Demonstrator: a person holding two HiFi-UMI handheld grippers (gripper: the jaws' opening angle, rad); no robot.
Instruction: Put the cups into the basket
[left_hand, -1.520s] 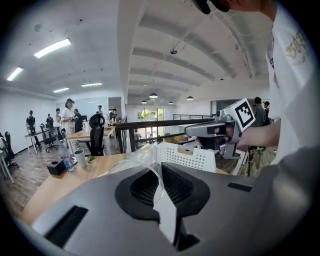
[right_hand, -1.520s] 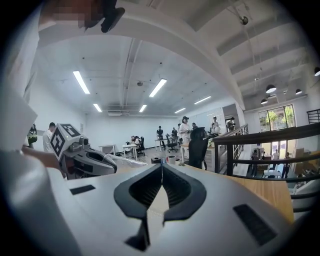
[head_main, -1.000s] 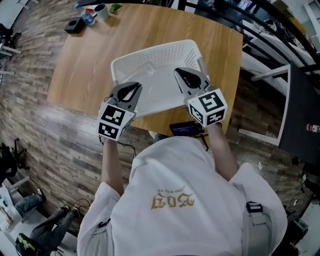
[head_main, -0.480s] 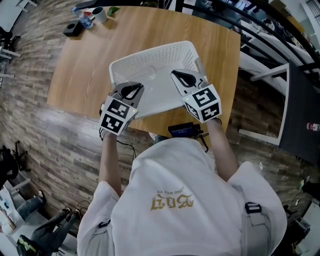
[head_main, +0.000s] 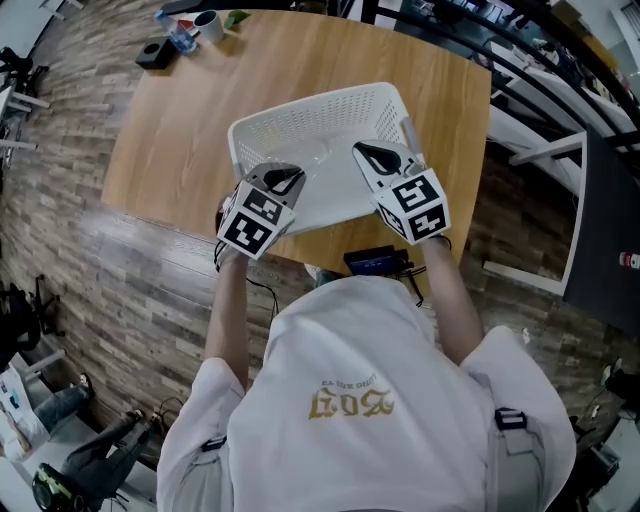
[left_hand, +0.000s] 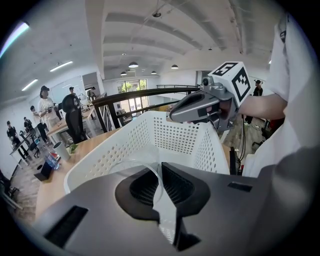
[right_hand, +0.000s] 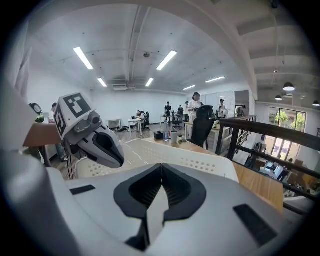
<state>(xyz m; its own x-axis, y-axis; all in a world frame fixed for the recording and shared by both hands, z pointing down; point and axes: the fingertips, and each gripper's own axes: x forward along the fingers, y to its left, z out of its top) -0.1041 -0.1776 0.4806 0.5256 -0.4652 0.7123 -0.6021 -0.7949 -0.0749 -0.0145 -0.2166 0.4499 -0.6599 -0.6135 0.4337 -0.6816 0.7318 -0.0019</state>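
A white perforated basket (head_main: 262, 122) stands on the wooden table (head_main: 170, 120), near its front edge. My left gripper (head_main: 290, 178) reaches over the basket's near left wall, shut on the rim of a clear plastic cup (left_hand: 134, 161). The cup hangs over the inside of the basket (left_hand: 175, 135). My right gripper (head_main: 362, 152) is over the basket's near right part, jaws shut with nothing between them. In the right gripper view its jaws (right_hand: 161, 167) point across the basket (right_hand: 200, 160) with the left gripper (right_hand: 116, 159) beside it. The cup is hard to make out in the head view.
A white mug (head_main: 207, 22), a small bottle (head_main: 182, 38) and a black box (head_main: 153, 52) sit at the table's far left corner. A black device (head_main: 375, 262) lies at the near edge. A dark railing (head_main: 530, 60) runs along the right. People stand far off.
My left gripper has shifted a little to the right and forward over the basket's near wall, with the clear cup still in it. The right gripper has hardly moved.
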